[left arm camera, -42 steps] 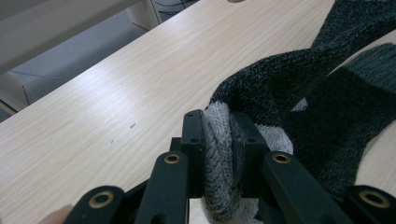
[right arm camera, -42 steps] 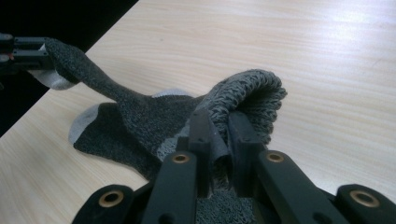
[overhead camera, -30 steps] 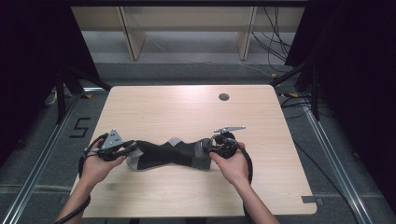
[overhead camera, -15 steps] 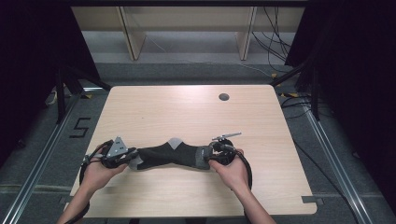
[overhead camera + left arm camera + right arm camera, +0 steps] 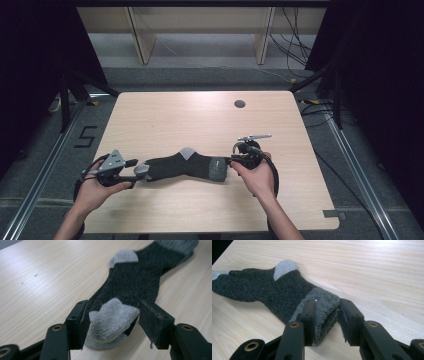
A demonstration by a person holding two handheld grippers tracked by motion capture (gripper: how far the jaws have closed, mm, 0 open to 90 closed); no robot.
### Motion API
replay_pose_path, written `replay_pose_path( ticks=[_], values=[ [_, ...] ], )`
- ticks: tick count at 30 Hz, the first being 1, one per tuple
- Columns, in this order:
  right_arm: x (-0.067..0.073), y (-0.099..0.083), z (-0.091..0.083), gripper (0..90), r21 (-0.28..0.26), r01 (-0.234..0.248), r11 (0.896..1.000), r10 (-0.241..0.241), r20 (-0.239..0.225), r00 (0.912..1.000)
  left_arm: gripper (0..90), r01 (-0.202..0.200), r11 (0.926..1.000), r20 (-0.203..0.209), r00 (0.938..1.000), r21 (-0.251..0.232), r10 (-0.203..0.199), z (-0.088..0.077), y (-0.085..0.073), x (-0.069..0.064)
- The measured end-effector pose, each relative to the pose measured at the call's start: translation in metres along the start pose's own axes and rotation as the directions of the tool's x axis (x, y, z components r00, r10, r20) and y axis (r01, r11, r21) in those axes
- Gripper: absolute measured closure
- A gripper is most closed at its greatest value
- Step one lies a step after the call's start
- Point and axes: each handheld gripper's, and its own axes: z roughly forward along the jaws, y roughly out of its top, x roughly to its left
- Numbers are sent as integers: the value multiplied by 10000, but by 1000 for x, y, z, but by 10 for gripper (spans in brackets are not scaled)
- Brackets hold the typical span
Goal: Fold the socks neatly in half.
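A dark grey sock with a light grey toe, heel and cuff lies stretched out flat on the wooden table, near its front edge. My left gripper is at the toe end. In the left gripper view the toe sits between the jaws of my left gripper, which have just been opening, with a gap at the right pad. My right gripper is at the cuff end. Its jaws have also just been opening, and the cuff lies loose between the jaws of my right gripper.
A round cable hole sits in the table's far right part. Wooden shelf legs and loose cables lie beyond the far edge. Metal rails run along the floor on both sides.
Both grippers' jaws have spread apart from the sock's ends. The left hand has slid a little to the left, away from the toe. The sock now rests slack on the table.
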Motion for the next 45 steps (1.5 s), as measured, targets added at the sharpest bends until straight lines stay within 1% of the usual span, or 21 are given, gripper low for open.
replay_pose_path(
  ticks=[2, 5, 6, 7, 8, 10, 11, 12, 13, 14, 17, 18, 19, 20, 22, 27, 28, 31, 39, 41, 45],
  values=[
    [4, 0, 0, 671, 288, -433, 9986, 430, 94, 9990, 459, 598, 9980, 50, 9982, -212, -597, -5, 3, 4],
    [4, 0, 4, 671, 252, -106, 9996, 106, -10, 9999, 523, 1228, 9924, -121, 9924, -3, -1228, -3, 5, 10],
    [7, 0, 6, 671, 218, -265, 9994, 267, -87, 9996, 542, 1662, 9861, -318, 9856, 27, -1661, 1, 4, 13],
    [8, 3, 9, 672, 338, -334, 9989, 332, 54, 9994, 583, 2747, 9615, -451, 9605, -53, -2746, 5, 4, 18],
    [8, 3, 9, 672, 338, -334, 9989, 332, 54, 9994, 600, 2747, 9615, -451, 9605, -53, -2746, 5, 4, 18],
    [10, 5, 12, 672, 309, -278, 9991, 281, -83, 9996, 610, 3335, 9427, -497, 9415, -46, -3333, 10, 4, 22],
    [10, 6, 14, 671, 331, -204, 9992, 205, -16, 9998, 615, 3383, 9409, -587, 9397, 140, -3370, 13, 4, 22],
    [11, 6, 16, 671, 335, -148, 9993, 149, -38, 9999, 614, 3385, 9399, -628, 9399, 439, -3355, 15, 5, 23],
    [11, 6, 18, 672, 398, -119, 9991, 118, 12, 9999, 609, 3114, 9437, -639, 9499, 1113, -3059, 18, 4, 23],
    [12, 6, 21, 672, 439, -163, 9989, 160, 52, 9999, 599, 3080, 9400, -724, 9511, 1465, -3003, 21, 4, 21],
    [11, 4, 26, 672, 542, -57, 9985, 55, 46, 10000, 574, 2008, 9424, -1014, 9785, 2675, -1797, 29, 0, 15],
    [13, 2, 28, 672, 584, -402, 9975, 397, 107, 9992, 563, 1950, 9387, -941, 9800, 2843, -1751, 30, -2, 14],
    [8, 1, 31, 673, 530, 51, 9986, -57, 120, 9999, 557, 2073, 9367, -882, 9779, 2824, -1898, 32, -5, 13],
    [8, 1, 31, 673, 530, 51, 9986, -57, 120, 9999, 554, 2073, 9367, -882, 9779, 2824, -1898, 32, -5, 13],
    [7, 0, 33, 675, 667, -122, 9977, 112, 150, 9998, 554, 2275, 9250, -874, 9736, 3042, -2107, 31, -5, 15],
    [5, 0, 33, 680, 718, -80, 9974, 71, 126, 9999, 681, 2670, 9209, -737, 9637, 2840, -2567, 31, -3, 18],
    [4, 0, 34, 693, 713, 112, 9974, -124, 160, 9998, 748, 2603, 9286, -831, 9655, 2645, -2469, 31, -2, 17],
    [3, 0, 36, 735, 760, 325, 9966, -338, 159, 9993, 805, 2371, 9310, -760, 9715, 2777, -2247, 30, 0, 16],
    [1, -2, 37, 845, 912, 598, 9940, -616, 179, 9979, 816, 2041, 9506, -864, 9782, 2337, -1888, 21, 13, 13],
    [4, -1, 37, 886, 1022, 510, 9935, -569, 550, 9969, 817, 1948, 9572, -903, 9797, 2140, -1792, 19, 16, 13],
    [5, 0, 36, 900, 932, 690, 9933, -700, 70, 9975, 818, 1605, 9694, -1053, 9841, 1855, -1428, 17, 23, 14]
  ],
)
